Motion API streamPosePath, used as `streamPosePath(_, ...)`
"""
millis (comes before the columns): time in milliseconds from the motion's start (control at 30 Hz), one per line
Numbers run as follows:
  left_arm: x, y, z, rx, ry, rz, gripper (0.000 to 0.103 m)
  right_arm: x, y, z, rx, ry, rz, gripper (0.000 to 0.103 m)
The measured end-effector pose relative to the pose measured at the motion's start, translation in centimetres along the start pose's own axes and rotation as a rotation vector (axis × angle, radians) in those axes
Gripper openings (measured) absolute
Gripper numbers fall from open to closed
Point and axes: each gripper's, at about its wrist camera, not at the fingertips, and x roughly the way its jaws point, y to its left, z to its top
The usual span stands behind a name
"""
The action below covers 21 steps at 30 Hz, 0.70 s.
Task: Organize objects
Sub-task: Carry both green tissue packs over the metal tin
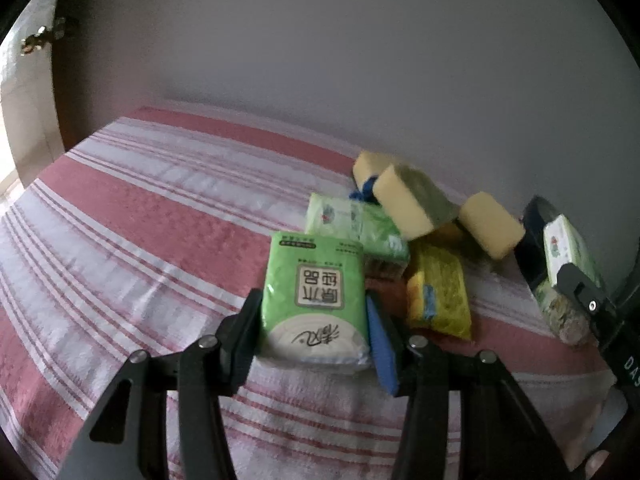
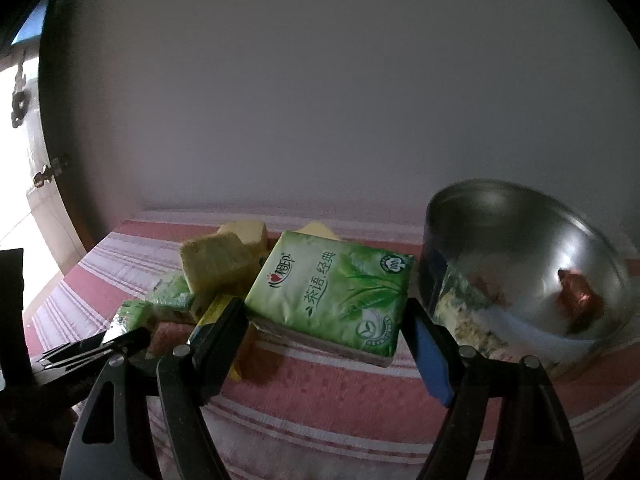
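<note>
Both grippers hold a green tissue pack each: the left gripper squeezes one pack tight, and the right gripper pinches the tea-leaf pack, tilted up. Squeeze gently so the soft packs don't slip. The metal bowl sits at three o'clock; both point low across the striped cloth.

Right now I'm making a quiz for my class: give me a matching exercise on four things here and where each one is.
Things:
1. white-bottomed tissue pack
2. tea-leaf tissue pack
3. metal bowl
4. sponges

Places:
A. on the striped cloth, right of the right gripper
B. between the left gripper fingers
C. piled near the wall
D. between the right gripper fingers

Pairs: 1-B, 2-D, 3-A, 4-C
</note>
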Motion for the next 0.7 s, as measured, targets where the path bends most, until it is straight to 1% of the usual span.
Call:
streamPosePath(100, -1.1, -1.0, -0.3, 0.015, -0.060, -0.002, 0.049, -0.6, -0.1, 0.2, -0.015, -0.033, 0.000, 0.079)
streamPosePath(167, -1.8, -2.1, -0.6, 0.033, -0.097, -0.025, 0.049, -0.9, -0.4, 0.3, -0.018, -0.047, -0.001, 0.079)
streamPosePath(200, -2.1, -2.6, -0.6, 0.038, -0.107, -0.038, 0.049, -1.1, -0.7, 0.3, -0.018, -0.055, -0.002, 0.079)
streamPosePath(233, -1.5, -2.6, 0.0, 0.041, -0.116, -0.048, 0.049, -1.3, -1.0, 0.3, -0.016, -0.062, -0.005, 0.079)
streamPosePath(300, -1.9, -4.0, -0.4, 0.057, -0.136, -0.062, 0.049, -1.5, -1.8, 0.4, -0.007, -0.072, -0.016, 0.079)
streamPosePath(567, -2.2, -9.2, -0.2, 0.106, -0.157, -0.134, 0.049, -1.8, -4.7, 0.6, -0.013, -0.106, -0.108, 0.079)
streamPosePath(700, -2.5, -11.7, 0.1, 0.123, -0.173, -0.167, 0.049, -2.1, -7.2, 0.8, 0.025, -0.112, -0.137, 0.079)
